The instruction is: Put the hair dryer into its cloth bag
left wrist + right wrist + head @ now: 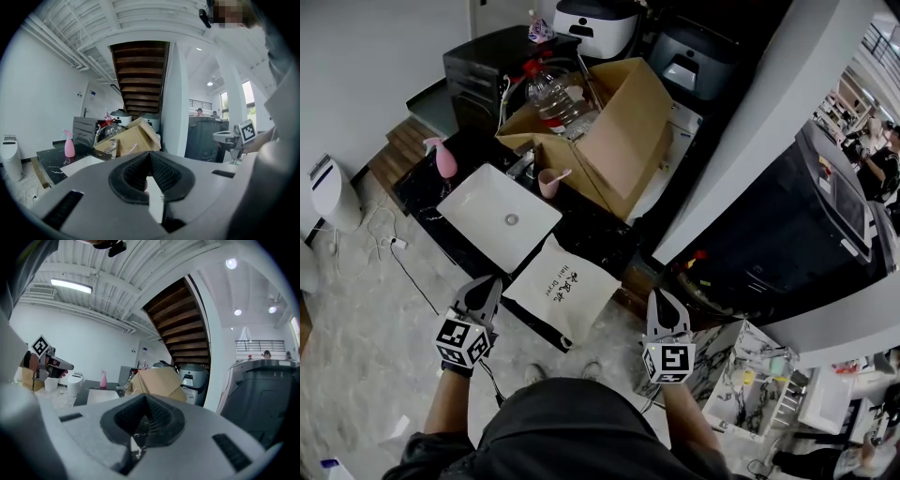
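Showing, nearest the person, the left gripper point(484, 287) and right gripper point(663, 300), each with its jaws fully together and holding nothing. Between them the white cloth bag point(563, 292) lies flat on the dark counter point(596, 232). Beyond are a white basin point(492, 217), a pink cup point(548, 184) and a cardboard box point(614, 141).
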`<state>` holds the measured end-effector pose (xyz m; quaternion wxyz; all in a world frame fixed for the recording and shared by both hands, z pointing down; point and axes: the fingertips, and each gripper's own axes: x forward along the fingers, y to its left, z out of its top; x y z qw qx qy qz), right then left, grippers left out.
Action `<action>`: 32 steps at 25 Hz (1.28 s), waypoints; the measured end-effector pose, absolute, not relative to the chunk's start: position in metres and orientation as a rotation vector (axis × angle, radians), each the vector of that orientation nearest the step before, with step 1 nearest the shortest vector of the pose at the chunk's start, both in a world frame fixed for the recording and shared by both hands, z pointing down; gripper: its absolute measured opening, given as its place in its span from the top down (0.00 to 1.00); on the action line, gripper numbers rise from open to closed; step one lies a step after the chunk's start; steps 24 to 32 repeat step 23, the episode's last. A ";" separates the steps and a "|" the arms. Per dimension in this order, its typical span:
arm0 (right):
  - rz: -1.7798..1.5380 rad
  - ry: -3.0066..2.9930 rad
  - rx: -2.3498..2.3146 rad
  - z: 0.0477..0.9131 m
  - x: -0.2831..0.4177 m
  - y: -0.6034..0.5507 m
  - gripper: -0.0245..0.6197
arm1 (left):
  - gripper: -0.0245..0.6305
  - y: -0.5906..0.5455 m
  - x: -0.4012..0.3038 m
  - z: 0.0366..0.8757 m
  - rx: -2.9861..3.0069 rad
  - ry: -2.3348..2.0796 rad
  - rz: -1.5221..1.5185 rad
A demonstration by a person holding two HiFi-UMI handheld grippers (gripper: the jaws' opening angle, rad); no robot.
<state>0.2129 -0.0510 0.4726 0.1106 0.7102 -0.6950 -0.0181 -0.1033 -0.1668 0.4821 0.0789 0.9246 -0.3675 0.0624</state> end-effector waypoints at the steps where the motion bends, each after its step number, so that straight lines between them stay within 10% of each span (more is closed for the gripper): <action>1: -0.053 -2.045 2.084 0.473 0.212 -0.051 0.96 | 0.96 -0.167 -0.103 0.482 2.768 -1.100 0.187; 32: -0.071 -2.069 2.043 0.471 0.201 -0.058 0.96 | 0.96 -0.167 -0.105 0.481 2.761 -1.090 0.182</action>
